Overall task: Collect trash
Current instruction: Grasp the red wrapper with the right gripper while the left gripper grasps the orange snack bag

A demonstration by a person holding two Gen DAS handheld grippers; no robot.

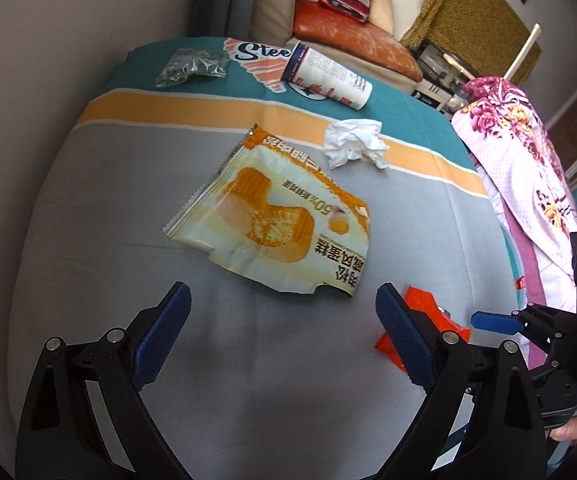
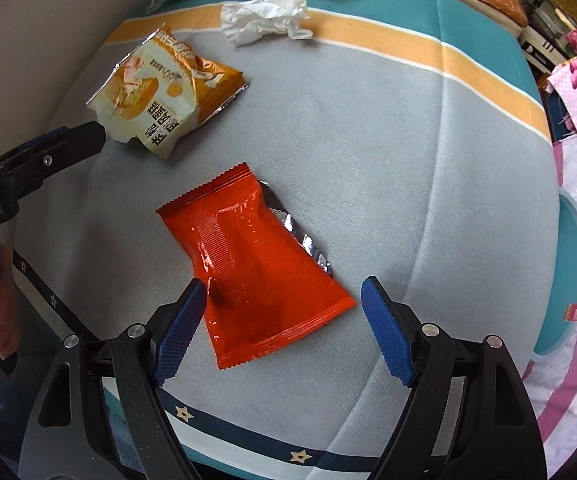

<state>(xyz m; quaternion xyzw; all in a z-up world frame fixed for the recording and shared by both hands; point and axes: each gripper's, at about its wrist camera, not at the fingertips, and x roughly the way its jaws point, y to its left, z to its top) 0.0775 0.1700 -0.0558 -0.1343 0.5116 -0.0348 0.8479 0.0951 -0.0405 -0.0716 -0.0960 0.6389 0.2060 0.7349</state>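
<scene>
Grey cloth with orange and teal stripes covers the table (image 2: 408, 152), and all the trash lies on it. We see the yellow cake wrapper (image 1: 272, 216) first: it rests flat just ahead of our left gripper (image 1: 282, 320), whose fingers stand wide and hold nothing. Its long side runs slanted across the line of the fingers, and its torn near edge is the part closest to them. Next is the orange wrapper (image 2: 248, 264), which lies under our right gripper (image 2: 282, 312), also wide and empty. Its long axis goes diagonally, from far left to near right, so the left pad (image 2: 180, 332) seems to overlap its lower edge while the right pad is apart from it. We judge that the right hand is nearer to a grasp; it may need a small turn so the fingers close across the narrow side. Farther away lie a white bottle (image 1: 328, 76), a crumpled tissue (image 1: 354, 142) and a clear plastic bag (image 1: 192, 66).
</scene>
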